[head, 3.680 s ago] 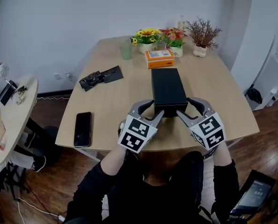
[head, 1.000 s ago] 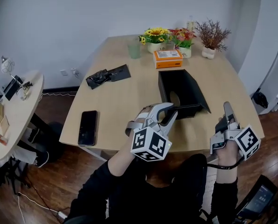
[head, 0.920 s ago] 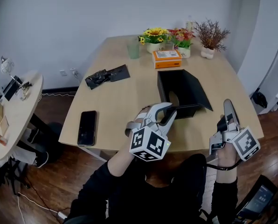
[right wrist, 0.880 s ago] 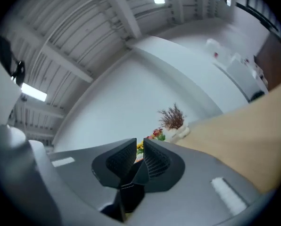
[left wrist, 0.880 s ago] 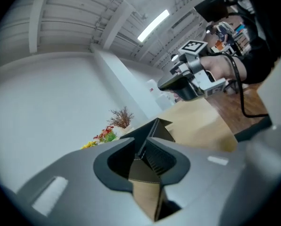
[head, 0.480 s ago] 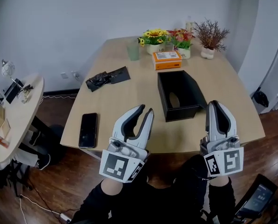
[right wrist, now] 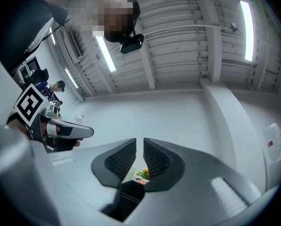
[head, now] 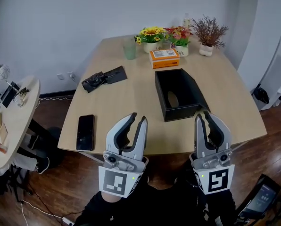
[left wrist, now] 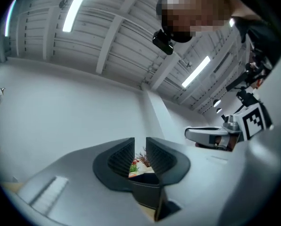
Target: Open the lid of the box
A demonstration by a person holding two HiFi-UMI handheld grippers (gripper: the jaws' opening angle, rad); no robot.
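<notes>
A black box (head: 179,94) rests on the wooden table (head: 126,102) with its top uncovered, and a tan oval shows on its inner floor. I cannot make out the lid apart from the box. My left gripper (head: 137,120) hovers over the table's front edge, left of the box, its jaws almost together and holding nothing. My right gripper (head: 207,118) hangs just in front of the box's near right corner, also shut and empty. The left gripper view (left wrist: 140,157) and the right gripper view (right wrist: 139,157) point upward at wall and ceiling, with the box's dark edge below the jaws.
A black phone (head: 85,132) lies near the front left edge. A crumpled black bag (head: 103,78), a green cup (head: 128,50), an orange carton (head: 164,58) and three flower pots (head: 178,37) sit farther back. A round side table (head: 13,121) stands at the left.
The box went from closed to open. My left gripper released the box's front edge. Both grippers drew back toward me and tilted upward.
</notes>
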